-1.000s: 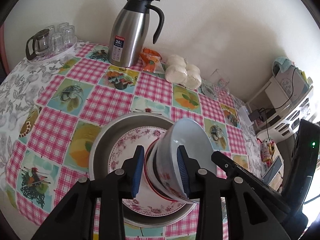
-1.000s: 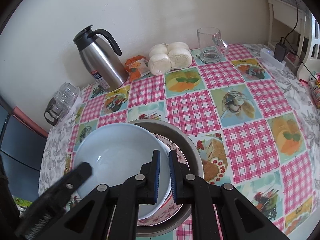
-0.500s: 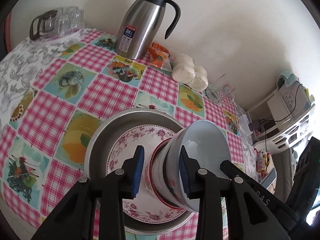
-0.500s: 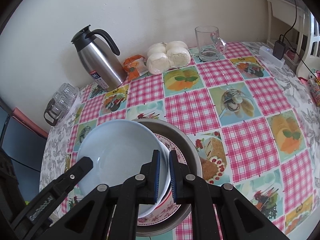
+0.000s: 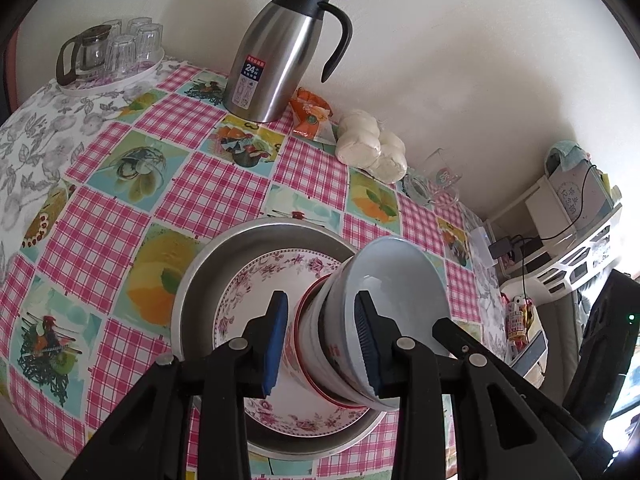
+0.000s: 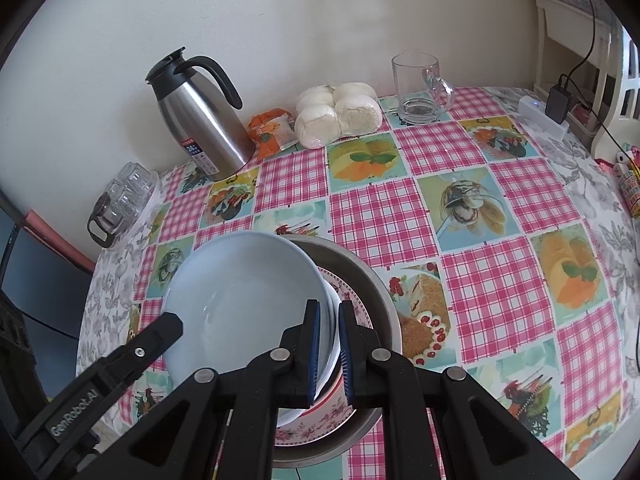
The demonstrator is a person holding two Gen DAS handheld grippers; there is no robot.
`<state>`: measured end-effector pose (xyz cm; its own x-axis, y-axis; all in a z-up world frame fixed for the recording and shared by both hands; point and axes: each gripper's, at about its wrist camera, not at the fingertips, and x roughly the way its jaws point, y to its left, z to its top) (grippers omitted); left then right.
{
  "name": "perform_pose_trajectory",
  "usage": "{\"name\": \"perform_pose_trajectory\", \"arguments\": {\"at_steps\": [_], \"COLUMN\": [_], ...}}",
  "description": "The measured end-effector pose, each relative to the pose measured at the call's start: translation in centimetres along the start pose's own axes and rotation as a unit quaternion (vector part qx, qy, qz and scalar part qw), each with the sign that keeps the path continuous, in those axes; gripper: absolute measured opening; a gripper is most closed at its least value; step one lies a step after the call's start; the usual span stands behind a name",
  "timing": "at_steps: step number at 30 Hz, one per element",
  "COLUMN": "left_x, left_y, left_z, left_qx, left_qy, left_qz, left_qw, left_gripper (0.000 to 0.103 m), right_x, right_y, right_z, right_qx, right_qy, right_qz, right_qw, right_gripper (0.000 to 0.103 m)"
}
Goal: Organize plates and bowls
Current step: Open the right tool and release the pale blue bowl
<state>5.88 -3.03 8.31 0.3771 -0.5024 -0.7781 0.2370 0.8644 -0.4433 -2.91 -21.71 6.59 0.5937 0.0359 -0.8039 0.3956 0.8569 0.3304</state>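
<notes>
Pinching the rim of the pale blue ceramic bowl (image 6: 244, 300), the right gripper (image 6: 329, 354) steadies the stack; the left gripper (image 5: 320, 344) straddles it, jaws apart, over the floral plate (image 5: 256, 292) in the steel pan (image 5: 208, 264), likely nesting.

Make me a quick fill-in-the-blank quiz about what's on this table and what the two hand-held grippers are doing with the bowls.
1. The right hand-held gripper pinches the rim of the pale ____ bowl.
2. The floral plate lies inside a round ____ pan.
3. The steel thermos has a ____ handle.
4. The left hand-held gripper straddles the bowl stack with its jaws ____.

Missing words: blue; metal; black; open
</notes>
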Motion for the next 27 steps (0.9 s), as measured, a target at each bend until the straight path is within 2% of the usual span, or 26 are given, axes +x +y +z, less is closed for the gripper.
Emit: {"name": "perform_pose_trajectory", "arguments": {"at_steps": [2, 4, 6, 8, 10, 11, 14, 16, 20, 23, 25, 27], "left_x": [-0.4, -0.7, -1.0, -1.2, -1.1, -1.1, -1.1, -1.3, -1.5, -1.6, -1.7, -1.7], "left_y": [0.0, 0.0, 0.2, 0.5, 0.9, 1.2, 1.9, 2.3, 2.9, 3.3, 3.5, 3.7], "left_z": [0.0, 0.0, 0.0, -0.1, -0.2, -0.3, -0.6, -0.9, -1.3, -1.6, -1.7, -1.9], "left_qx": [0.003, 0.006, 0.006, 0.005, 0.003, 0.003, 0.001, 0.001, 0.002, 0.003, 0.003, 0.002], "left_qy": [-0.005, -0.010, -0.014, -0.017, -0.020, -0.020, -0.023, -0.027, -0.030, -0.029, -0.028, -0.027], "left_qz": [0.007, 0.014, 0.022, 0.034, 0.052, 0.064, 0.084, 0.096, 0.111, 0.123, 0.133, 0.144], "left_qw": [1.0000, 0.9998, 0.9997, 0.9993, 0.9984, 0.9978, 0.9962, 0.9950, 0.9934, 0.9920, 0.9908, 0.9892], "left_gripper": [0.057, 0.059, 0.061, 0.074, 0.079, 0.081, 0.085, 0.087, 0.092, 0.093, 0.093, 0.093], "right_x": [-0.1, -0.2, -0.4, -0.6, -0.8, -0.9, -0.9, -1.0, -1.2, -1.5, -1.8, -2.1], "right_y": [0.0, 0.1, 0.2, 0.4, 0.5, 0.6, 0.5, 0.3, 0.1, 0.1, 0.1, 0.1], "right_z": [-0.1, -0.1, -0.3, -0.4, -0.5, -0.6, -1.0, -1.2, -1.6, -1.9, -2.0, -2.2], "right_qx": [-0.003, -0.008, -0.011, -0.017, -0.021, -0.024, -0.024, -0.022, -0.025, -0.030, -0.033, -0.036], "right_qy": [0.000, -0.001, -0.003, -0.004, -0.007, -0.008, -0.008, -0.009, -0.012, -0.020, -0.025, -0.033], "right_qz": [-0.005, -0.007, -0.009, -0.009, -0.012, -0.014, -0.020, -0.028, -0.033, -0.035, -0.035, -0.033], "right_qw": [1.000, 1.000, 1.000, 1.000, 1.000, 1.000, 0.999, 0.999, 0.999, 0.999, 0.999, 0.998], "right_gripper": [0.018, 0.036, 0.043, 0.048, 0.059, 0.060, 0.067, 0.077, 0.082, 0.092, 0.102, 0.103]}}
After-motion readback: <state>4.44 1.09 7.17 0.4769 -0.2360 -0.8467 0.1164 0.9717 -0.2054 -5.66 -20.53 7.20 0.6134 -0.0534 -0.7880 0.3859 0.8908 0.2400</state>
